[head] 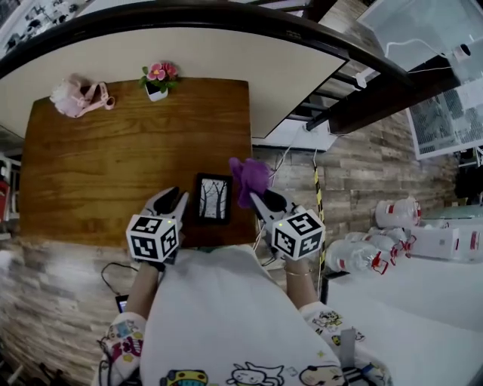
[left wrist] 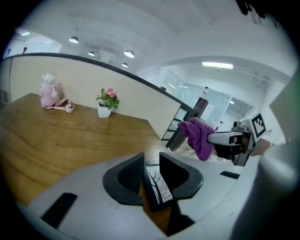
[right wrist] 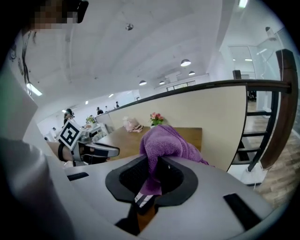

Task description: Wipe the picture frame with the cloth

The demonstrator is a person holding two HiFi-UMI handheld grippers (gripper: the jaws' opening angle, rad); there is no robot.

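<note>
A small black picture frame (head: 213, 198) with a bare-tree print is held upright over the near right corner of the wooden table (head: 106, 162). My left gripper (head: 175, 203) is shut on its left edge. In the left gripper view the frame (left wrist: 157, 185) sits pinched between the jaws of the left gripper (left wrist: 151, 163). My right gripper (head: 266, 200) is shut on a purple cloth (head: 249, 178), which bunches above its jaws just right of the frame. In the right gripper view the cloth (right wrist: 166, 144) drapes over the right gripper (right wrist: 151, 169).
A white pot of pink flowers (head: 158, 78) and a pink soft toy (head: 75, 96) stand at the table's far edge. A dark curved railing (head: 226, 16) runs behind the table. Several plastic bottles (head: 362, 252) stand on the floor to the right.
</note>
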